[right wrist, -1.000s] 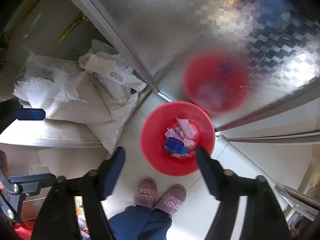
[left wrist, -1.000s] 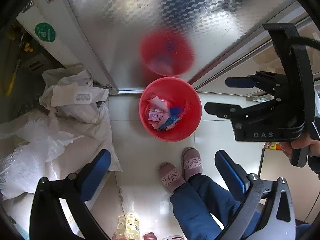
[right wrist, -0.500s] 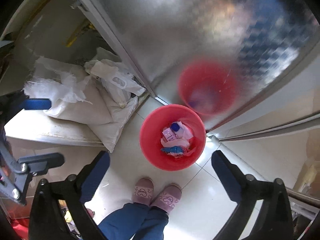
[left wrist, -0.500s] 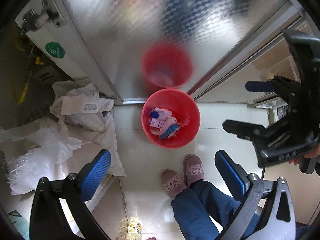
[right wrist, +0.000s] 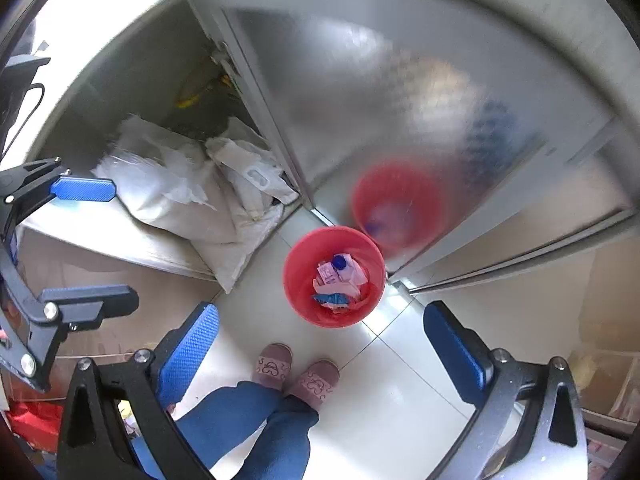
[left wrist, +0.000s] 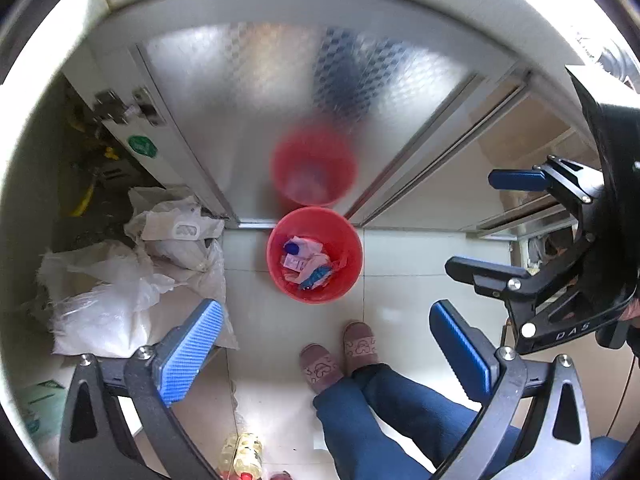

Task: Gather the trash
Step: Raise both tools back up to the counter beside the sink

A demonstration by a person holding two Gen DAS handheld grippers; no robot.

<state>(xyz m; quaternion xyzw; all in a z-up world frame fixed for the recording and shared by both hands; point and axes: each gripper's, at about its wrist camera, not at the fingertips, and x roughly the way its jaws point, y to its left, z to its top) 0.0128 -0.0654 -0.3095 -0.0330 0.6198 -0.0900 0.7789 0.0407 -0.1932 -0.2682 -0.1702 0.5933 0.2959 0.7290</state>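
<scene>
Round red plastic bin (left wrist: 314, 255) full of wrappers, parked against the metal door (left wrist: 304, 88)

Left gripper (left wrist: 326, 344) and right gripper (right wrist: 320, 346) both wide, empty, high above it, probably finished dropping.

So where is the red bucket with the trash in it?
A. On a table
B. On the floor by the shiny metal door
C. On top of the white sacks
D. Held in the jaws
B: the red bucket stands on the tiled floor against the metal door, apart from both open grippers.

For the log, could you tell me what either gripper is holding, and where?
Nothing: the left gripper and right gripper both have open, empty jaws.
</scene>
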